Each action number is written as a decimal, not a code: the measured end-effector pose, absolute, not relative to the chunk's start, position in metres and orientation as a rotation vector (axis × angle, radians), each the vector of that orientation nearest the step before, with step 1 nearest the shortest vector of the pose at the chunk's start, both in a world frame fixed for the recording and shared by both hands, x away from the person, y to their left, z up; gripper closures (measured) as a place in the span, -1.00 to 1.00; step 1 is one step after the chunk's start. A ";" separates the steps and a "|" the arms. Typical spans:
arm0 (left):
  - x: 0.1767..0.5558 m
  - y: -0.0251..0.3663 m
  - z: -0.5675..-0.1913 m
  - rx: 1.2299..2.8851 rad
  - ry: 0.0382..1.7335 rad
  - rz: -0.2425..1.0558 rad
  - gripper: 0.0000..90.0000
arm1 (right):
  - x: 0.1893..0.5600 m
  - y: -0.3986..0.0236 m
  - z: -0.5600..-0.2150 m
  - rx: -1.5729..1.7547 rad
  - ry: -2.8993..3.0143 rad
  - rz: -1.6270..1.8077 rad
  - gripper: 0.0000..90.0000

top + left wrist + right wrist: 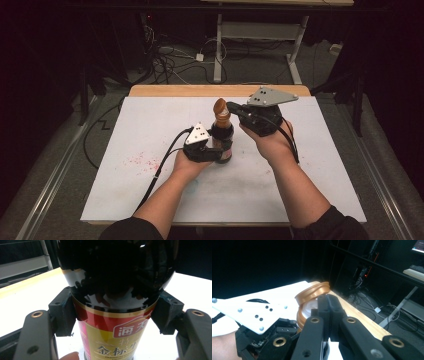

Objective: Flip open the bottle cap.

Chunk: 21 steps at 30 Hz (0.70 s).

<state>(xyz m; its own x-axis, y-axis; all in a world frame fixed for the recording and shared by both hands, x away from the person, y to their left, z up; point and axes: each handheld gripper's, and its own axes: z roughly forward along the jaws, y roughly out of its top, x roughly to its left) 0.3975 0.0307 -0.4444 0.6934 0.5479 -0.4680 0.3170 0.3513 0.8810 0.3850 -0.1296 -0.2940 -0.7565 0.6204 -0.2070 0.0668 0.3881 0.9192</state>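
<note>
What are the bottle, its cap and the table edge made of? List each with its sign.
Bottle: glossy dark glass or plastic, going by the reflections; unclear which.
Cap: bronze-coloured plastic, probably; smooth moulded rim.
Table edge: pale wood, matt, by its colour.

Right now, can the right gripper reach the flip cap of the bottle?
Probably yes: the right gripper, jaws shut, is already beside the open cap, nothing between. The left gripper clamps the bottle lower down.

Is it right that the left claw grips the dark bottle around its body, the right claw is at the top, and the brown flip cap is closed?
Not quite: the brown flip cap stands open, as the right gripper view shows. The left claw does grip the dark bottle, with the right claw at its top.
</note>
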 end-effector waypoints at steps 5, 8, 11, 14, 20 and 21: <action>0.397 0.031 -0.444 1.243 0.844 0.176 -0.36 | 0.385 -0.126 -0.291 0.573 2.118 1.371 1.00; 0.397 0.031 -0.444 1.248 0.843 0.178 -0.36 | 0.384 -0.123 -0.289 0.565 2.115 1.376 1.00; 0.397 0.030 -0.444 1.243 0.846 0.177 -0.36 | 0.384 -0.120 -0.287 0.551 2.117 1.386 1.00; 0.398 0.030 -0.444 1.237 0.848 0.174 -0.36 | 0.382 -0.110 -0.285 0.521 2.127 1.395 1.00; 0.398 0.030 -0.445 1.237 0.848 0.172 -0.36 | 0.383 -0.117 -0.285 0.543 2.117 1.412 1.00; 0.398 0.030 -0.445 1.241 0.846 0.172 -0.36 | 0.384 -0.119 -0.285 0.546 2.116 1.408 1.00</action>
<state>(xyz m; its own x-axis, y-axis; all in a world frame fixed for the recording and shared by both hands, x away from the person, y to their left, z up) 0.3979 0.0305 -0.4446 0.6929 0.5461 -0.4709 0.3185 0.3541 0.8793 0.3835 -0.1192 -0.2853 -0.7746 0.5969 -0.2092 0.0376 0.3736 0.9268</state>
